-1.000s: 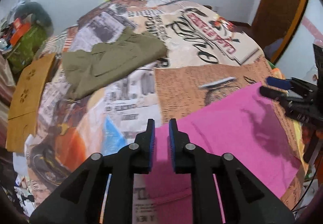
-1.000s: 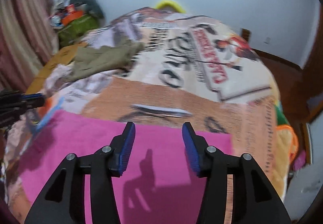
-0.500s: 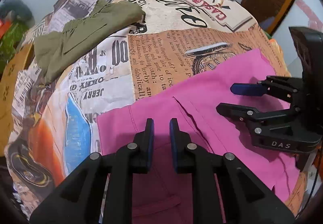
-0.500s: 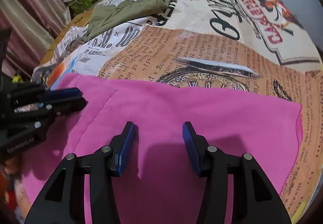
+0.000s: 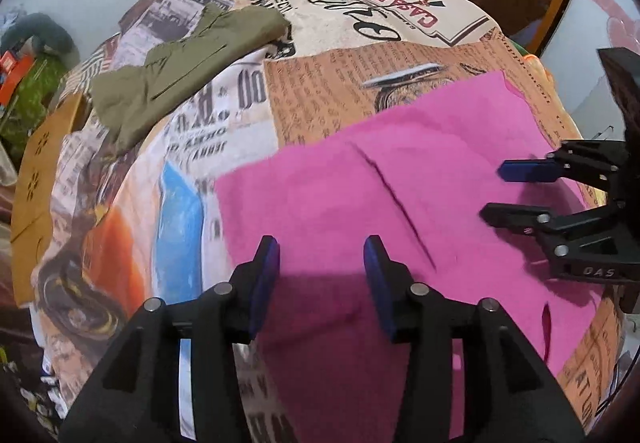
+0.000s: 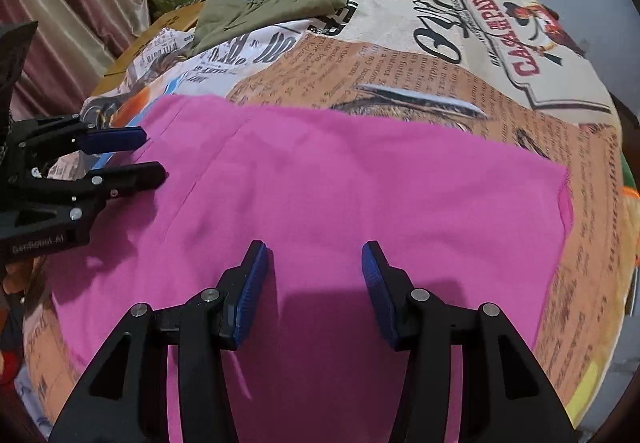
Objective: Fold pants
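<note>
Pink pants [image 5: 400,179] lie flat beneath both hand-held grippers, left [image 5: 320,263] opening, right [image 6: 314,267] released.

I see the pink pants [image 6: 360,183] spread flat across the printed bedspread [image 6: 460,55]. My right gripper [image 6: 318,283] points down over the near part of the pink fabric, jaws apart, nothing between the pads. My left gripper [image 6: 148,157] enters from the left edge, its jaws opening, fingertips at the pants' left border. An olive garment [image 6: 272,7] lies farther back, well apart.
</note>
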Motion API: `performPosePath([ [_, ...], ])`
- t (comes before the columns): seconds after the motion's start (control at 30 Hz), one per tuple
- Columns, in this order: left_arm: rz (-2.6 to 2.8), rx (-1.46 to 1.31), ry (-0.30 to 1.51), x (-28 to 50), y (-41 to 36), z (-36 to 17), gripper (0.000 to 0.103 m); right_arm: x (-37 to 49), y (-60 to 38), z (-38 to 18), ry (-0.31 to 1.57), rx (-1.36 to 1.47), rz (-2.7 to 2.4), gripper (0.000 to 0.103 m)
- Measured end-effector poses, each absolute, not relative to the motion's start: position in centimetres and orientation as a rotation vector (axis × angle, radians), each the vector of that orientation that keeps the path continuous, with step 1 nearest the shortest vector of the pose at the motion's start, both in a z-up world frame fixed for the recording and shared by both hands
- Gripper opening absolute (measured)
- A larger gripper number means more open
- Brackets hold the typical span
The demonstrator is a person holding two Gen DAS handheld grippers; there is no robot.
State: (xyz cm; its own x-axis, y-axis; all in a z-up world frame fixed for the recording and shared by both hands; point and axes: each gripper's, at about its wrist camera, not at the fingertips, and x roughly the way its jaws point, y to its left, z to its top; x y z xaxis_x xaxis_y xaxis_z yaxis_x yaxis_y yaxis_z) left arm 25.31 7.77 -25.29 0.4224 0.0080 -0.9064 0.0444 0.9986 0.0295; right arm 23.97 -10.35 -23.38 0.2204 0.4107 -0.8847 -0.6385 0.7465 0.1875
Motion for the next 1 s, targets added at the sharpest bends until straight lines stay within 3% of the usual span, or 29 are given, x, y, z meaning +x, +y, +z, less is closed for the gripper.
performPosePath([
  [0.47, 0.028, -0.042, 1.114, 19.1, 8.4, -24.1, 0.058, 18.5, -13.3, -22.1, 1.108, -0.239, 0.669, 0.049],
  [1.0, 0.046, -0.282, 1.062, 14.1, 9.8, -20.4, 0.062, 14.7, -13.5, -17.2, 0.945, -0.172, 0.652, 0.051],
])
